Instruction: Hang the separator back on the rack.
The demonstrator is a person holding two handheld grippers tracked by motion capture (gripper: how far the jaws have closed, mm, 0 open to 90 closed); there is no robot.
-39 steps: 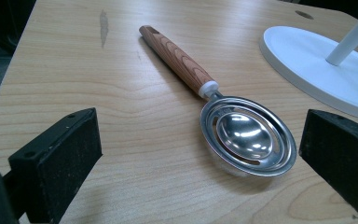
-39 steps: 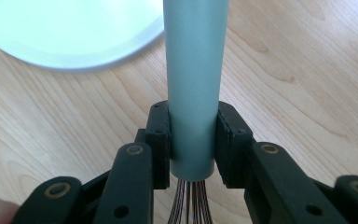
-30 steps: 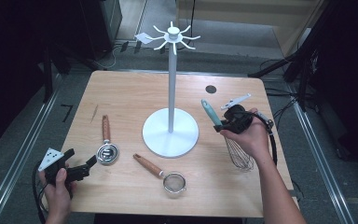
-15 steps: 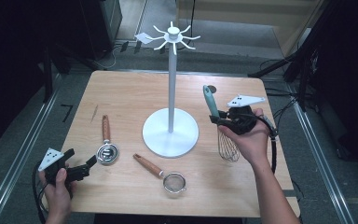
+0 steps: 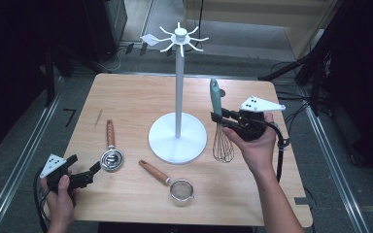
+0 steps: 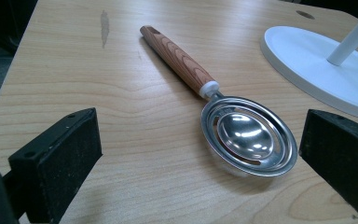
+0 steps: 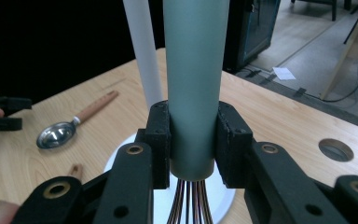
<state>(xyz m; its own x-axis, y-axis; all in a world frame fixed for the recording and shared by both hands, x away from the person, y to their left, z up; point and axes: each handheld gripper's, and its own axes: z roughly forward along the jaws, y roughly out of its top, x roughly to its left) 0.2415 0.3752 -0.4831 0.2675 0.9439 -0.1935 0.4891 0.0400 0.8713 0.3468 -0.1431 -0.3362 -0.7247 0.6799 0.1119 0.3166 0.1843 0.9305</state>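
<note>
Whisk [image 5: 219, 126] held upright by handle in right gripper [image 5: 222, 116] fingers, ready for hanging on stand [image 5: 178, 87]; left gripper [image 5: 88, 173] fingers wide, idle near table's left front corner.

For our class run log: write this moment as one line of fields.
right hand-held gripper: shut on whisk, upright, off table | left hand-held gripper: open, by spoon | stand: hooks bare

whisk [image 5: 216, 104]: teal handle | stand [image 5: 178, 137]: white | table [image 5: 126, 92]: light wood

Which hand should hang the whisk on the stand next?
Right, probably. The right gripper already clamps the whisk upright beside the stand. The left gripper sits open by the egg separator.
</note>
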